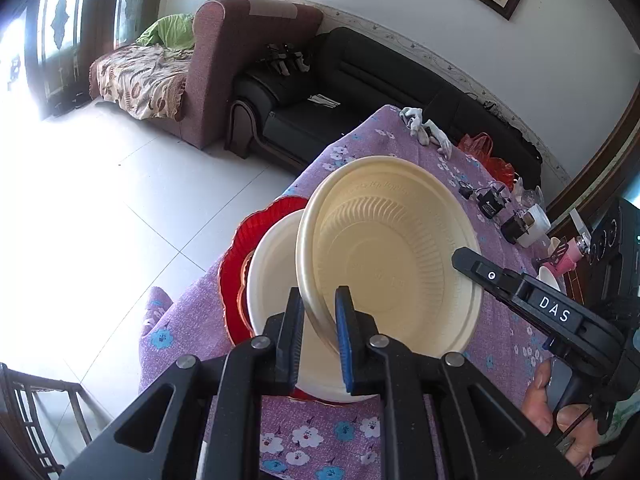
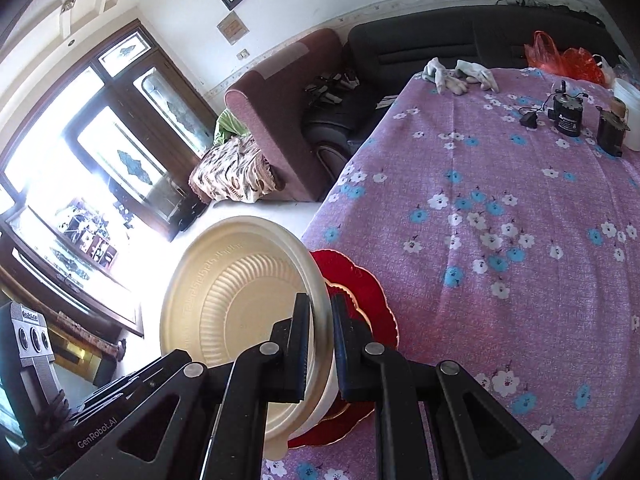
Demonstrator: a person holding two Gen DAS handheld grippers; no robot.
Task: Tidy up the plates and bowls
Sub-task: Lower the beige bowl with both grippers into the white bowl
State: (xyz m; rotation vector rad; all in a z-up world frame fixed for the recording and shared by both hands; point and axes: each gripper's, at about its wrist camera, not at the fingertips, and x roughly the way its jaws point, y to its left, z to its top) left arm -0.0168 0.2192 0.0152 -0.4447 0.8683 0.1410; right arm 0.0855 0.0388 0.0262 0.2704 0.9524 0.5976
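Observation:
A cream ribbed plastic bowl (image 1: 384,248) is held tilted on edge over a second cream bowl (image 1: 272,280) that rests on a red scalloped plate (image 1: 240,248) at the table's near left corner. My left gripper (image 1: 318,312) is shut on the tilted bowl's rim. My right gripper (image 2: 320,320) is shut on the rim of the same bowl (image 2: 240,296); the red plate (image 2: 360,284) and the lower bowl (image 2: 328,392) show beneath it. The right gripper's body (image 1: 536,300) reaches in from the right in the left wrist view.
The table has a purple flowered cloth (image 2: 500,220). At its far end lie white gloves (image 2: 460,74), small black devices (image 2: 566,116), a white cup (image 2: 628,116) and a red bag (image 2: 560,56). Sofas (image 1: 304,92) stand beyond the table.

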